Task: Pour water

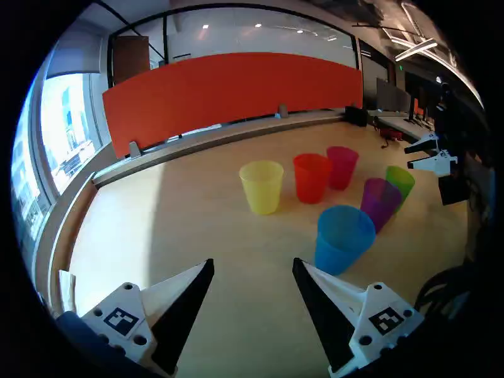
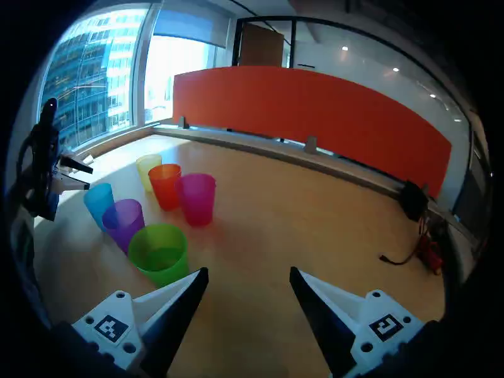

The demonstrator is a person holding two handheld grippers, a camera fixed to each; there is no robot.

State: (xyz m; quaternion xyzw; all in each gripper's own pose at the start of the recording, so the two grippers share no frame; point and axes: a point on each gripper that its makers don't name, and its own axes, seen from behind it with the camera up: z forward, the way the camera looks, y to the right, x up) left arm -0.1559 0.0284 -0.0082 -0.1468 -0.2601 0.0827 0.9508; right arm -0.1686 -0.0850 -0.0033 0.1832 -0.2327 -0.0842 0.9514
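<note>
Office, wooden bench (image 1: 189, 214), orange divider (image 1: 233, 94) behind. We see six cups (image 1: 312, 177) centre-right in left gripper view, blue cup (image 1: 342, 238) nearest. Left gripper (image 1: 252, 264): jaws apart, empty. Right gripper (image 2: 249, 272): jaws apart, empty; green cup (image 2: 159, 252) lower left.

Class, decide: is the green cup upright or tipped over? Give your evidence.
Upright. The green cup stands on its base on the wooden table, its open rim facing up.
</note>
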